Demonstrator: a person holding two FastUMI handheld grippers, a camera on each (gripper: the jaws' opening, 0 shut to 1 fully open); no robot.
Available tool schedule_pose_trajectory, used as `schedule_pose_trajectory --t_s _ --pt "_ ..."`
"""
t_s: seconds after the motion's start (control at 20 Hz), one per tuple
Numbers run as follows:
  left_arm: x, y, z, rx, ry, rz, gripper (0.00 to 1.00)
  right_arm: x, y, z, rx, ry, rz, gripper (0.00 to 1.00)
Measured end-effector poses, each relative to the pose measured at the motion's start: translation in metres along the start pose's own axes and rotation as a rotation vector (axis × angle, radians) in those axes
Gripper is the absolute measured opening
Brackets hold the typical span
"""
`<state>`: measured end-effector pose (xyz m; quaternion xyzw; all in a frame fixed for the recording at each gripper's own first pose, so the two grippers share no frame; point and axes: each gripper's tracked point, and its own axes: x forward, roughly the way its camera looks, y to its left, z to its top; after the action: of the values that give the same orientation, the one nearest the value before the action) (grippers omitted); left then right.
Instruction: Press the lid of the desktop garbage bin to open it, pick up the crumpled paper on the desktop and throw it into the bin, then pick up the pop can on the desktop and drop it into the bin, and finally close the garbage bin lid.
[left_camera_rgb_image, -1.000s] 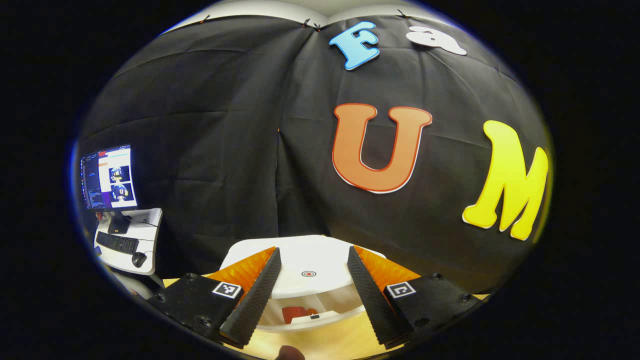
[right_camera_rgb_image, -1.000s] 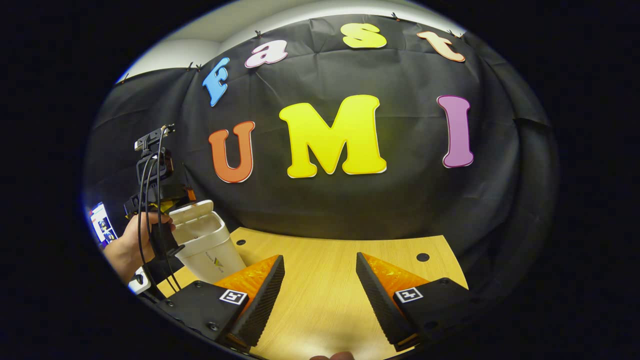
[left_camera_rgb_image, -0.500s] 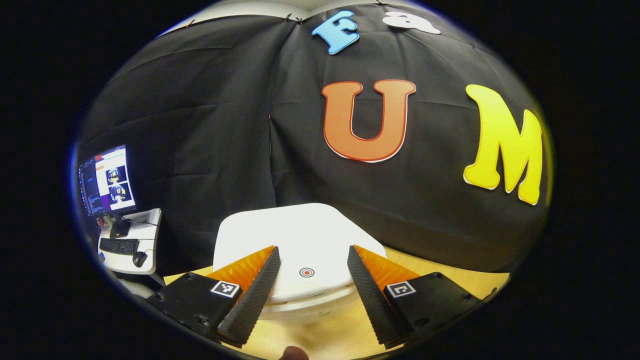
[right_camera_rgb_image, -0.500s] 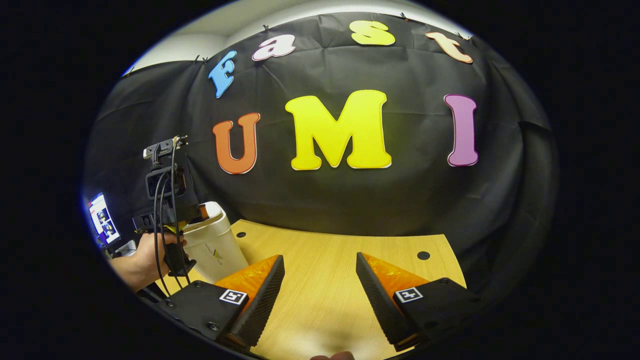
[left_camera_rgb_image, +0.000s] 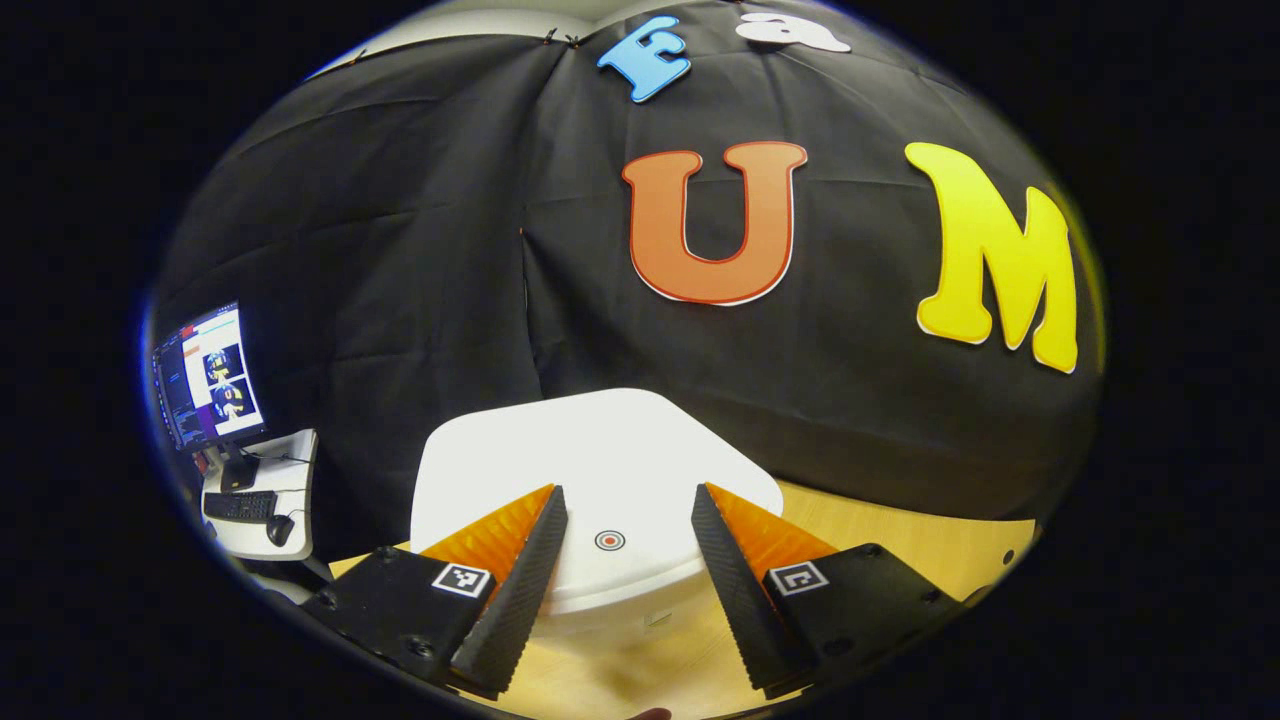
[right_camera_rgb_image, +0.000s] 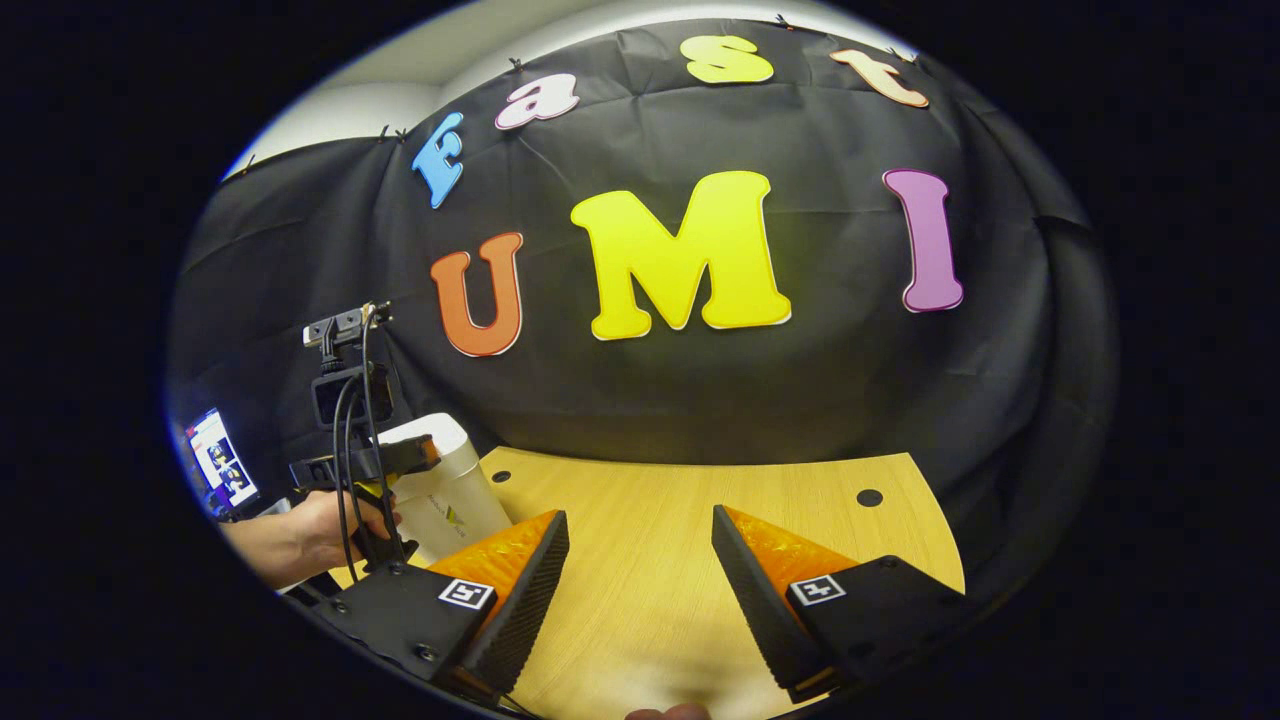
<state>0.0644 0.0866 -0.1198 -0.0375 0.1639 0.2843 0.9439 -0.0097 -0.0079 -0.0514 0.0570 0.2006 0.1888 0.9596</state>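
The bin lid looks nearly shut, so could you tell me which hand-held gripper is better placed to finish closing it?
Left. The left hand-held gripper sits open over the bin lid; the right hand-held gripper is over bare table.

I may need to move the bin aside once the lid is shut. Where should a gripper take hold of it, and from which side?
Probably the bin's upper body just under the lid, approached level from its table-facing side. The body stands upright and its walls narrow downward, so fingers there should wedge rather than slide off. The lid is flat and wide, offering no pinch. The left gripper hangs open above the lid.
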Motion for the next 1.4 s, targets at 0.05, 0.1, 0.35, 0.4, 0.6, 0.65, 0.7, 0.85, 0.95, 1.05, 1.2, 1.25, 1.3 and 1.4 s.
schedule_pose_trajectory --t_s 0.05,0.1,0.35,0.4,0.6,0.65,0.7,0.85,0.95,1.05,1.2,1.25,1.3,1.4 --pt "0.0 0.0 -0.001 0.0 -0.005 -0.003 0.86 0.0 0.0 0.003 -0.007 -0.009 -0.001 0.91" --pt "0.0 -0.001 0.003 0.006 -0.015 -0.007 0.85 0.002 -0.001 0.006 -0.014 -0.019 -0.005 0.92" --pt "-0.002 -0.006 0.011 0.082 -0.092 -0.033 0.84 0.008 -0.003 0.016 -0.049 -0.078 -0.043 0.92" --pt "-0.001 -0.005 0.01 0.09 -0.099 -0.045 0.84 0.009 -0.004 0.018 -0.053 -0.087 -0.055 0.92" --pt "-0.004 -0.01 0.01 0.074 -0.099 -0.145 0.86 0.013 -0.002 0.023 -0.07 -0.133 -0.096 0.92" --pt "-0.006 -0.016 0.012 0.082 -0.101 -0.179 0.89 0.013 -0.001 0.025 -0.077 -0.146 -0.107 0.92" --pt "-0.012 -0.019 0.016 0.095 -0.107 -0.202 0.9 0.015 -0.001 0.029 -0.081 -0.163 -0.115 0.92" --pt "-0.04 -0.033 0.04 0.131 -0.173 -0.303 0.9 0.013 0.002 0.043 -0.083 -0.216 -0.15 0.92" --pt "-0.067 -0.051 0.054 0.126 -0.221 -0.407 0.89 0.012 0.009 0.055 -0.083 -0.249 -0.164 0.92" --pt "-0.097 -0.068 0.067 0.117 -0.253 -0.514 0.89 0.006 0.015 0.068 -0.091 -0.287 -0.18 0.92" --pt "-0.14 -0.088 0.068 0.081 -0.238 -0.644 0.89 -0.003 0.022 0.08 -0.11 -0.332 -0.206 0.9" --pt "-0.152 -0.089 0.071 0.082 -0.247 -0.668 0.9 -0.006 0.023 0.082 -0.112 -0.344 -0.215 0.92" --pt "-0.162 -0.089 0.075 0.087 -0.264 -0.686 0.9 -0.011 0.023 0.084 -0.108 -0.354 -0.228 0.9" --pt "-0.178 -0.09 0.084 0.095 -0.306 -0.712 0.89 -0.017 0.023 0.087 -0.1 -0.372 -0.245 0.92"
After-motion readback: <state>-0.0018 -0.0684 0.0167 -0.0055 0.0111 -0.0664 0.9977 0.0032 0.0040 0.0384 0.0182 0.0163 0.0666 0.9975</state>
